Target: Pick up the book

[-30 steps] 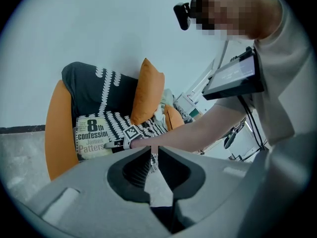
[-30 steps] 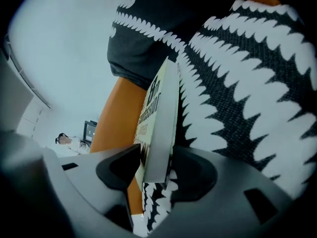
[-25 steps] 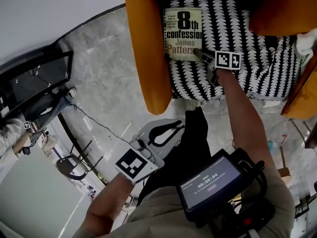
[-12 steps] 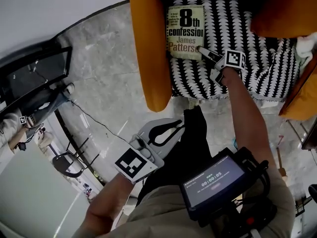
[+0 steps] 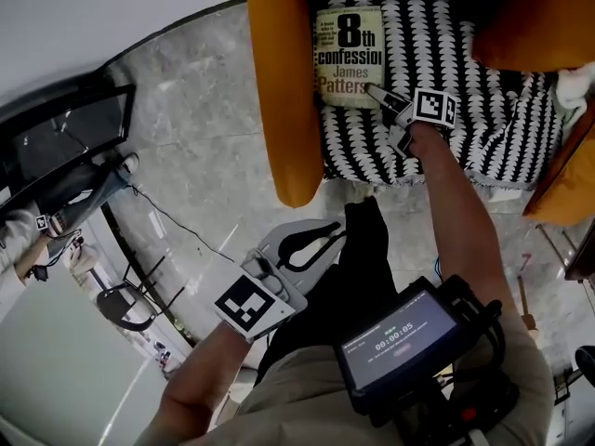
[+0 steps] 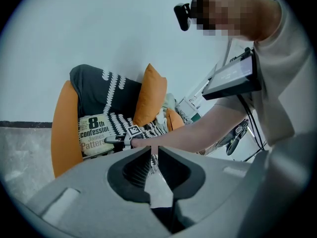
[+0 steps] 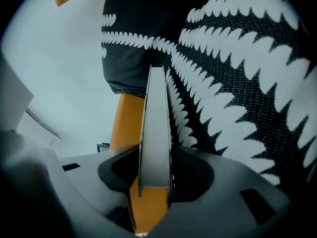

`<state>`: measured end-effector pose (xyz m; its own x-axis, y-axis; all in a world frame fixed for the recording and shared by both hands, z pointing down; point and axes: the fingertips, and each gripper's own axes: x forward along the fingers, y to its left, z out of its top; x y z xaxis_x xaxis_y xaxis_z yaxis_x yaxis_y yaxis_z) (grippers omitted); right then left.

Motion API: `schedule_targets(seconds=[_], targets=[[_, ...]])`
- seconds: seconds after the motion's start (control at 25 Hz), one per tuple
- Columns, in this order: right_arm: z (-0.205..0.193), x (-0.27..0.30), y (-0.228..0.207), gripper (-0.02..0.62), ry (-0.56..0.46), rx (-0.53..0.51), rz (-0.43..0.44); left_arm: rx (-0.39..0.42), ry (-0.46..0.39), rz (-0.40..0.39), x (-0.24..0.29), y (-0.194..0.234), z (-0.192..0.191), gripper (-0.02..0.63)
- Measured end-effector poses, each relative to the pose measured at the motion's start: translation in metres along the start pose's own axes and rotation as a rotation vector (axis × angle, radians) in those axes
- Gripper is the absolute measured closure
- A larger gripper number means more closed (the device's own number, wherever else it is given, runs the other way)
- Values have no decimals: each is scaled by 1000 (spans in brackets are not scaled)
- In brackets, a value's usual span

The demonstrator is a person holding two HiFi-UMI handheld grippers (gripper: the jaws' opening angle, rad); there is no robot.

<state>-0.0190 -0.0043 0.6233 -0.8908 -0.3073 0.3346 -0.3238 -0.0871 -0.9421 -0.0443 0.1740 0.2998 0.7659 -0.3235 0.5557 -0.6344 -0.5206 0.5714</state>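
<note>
The book [image 5: 350, 56], a pale paperback with bold black title print, lies on the black-and-white patterned throw [image 5: 465, 82] of an orange armchair [image 5: 279, 91]. My right gripper [image 5: 386, 96] is at the book's near right corner. Its jaws have just been closing. In the right gripper view the book's grey page edge [image 7: 156, 128] runs between the two pads, which press on it. My left gripper [image 5: 321, 240] hangs low over the floor, well short of the chair, with its jaws together and nothing in them. From the left gripper view the book [image 6: 94, 135] and the right gripper [image 6: 119, 140] show ahead.
Orange cushions [image 5: 539, 17] rest on the seat's right side. A black-framed glass table [image 5: 65, 142] stands at the left on the grey marble floor, with a thin cable beside it. A timer screen [image 5: 400, 337] hangs at the person's chest.
The right gripper has rolled a little and its jaws have narrowed onto the book's corner. The left gripper has stayed where it was.
</note>
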Motion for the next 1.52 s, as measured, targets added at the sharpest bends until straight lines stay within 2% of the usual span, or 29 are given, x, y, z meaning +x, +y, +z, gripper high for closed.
schedule_targets(seconds=[0.32,0.72,0.96,1.28,1.52], targets=[[-6,-11,16,425,-44,2,-20,38,-25,-7,-15,-7,5,577],[-43,-59,95,425,-108,-15,6,107,-76,-61,-70,-45,5,577],[-98,-138,187,425,-175,-44,67,173,-150,-95,-126,-120,-11,577],[-140,-169,224,425,-183,-35,120,213,-145,-107,-134,-112,-39,580],[-224,-225,331,425,-178,-115,164,245,-228,-77,-210,-171,-62,581]])
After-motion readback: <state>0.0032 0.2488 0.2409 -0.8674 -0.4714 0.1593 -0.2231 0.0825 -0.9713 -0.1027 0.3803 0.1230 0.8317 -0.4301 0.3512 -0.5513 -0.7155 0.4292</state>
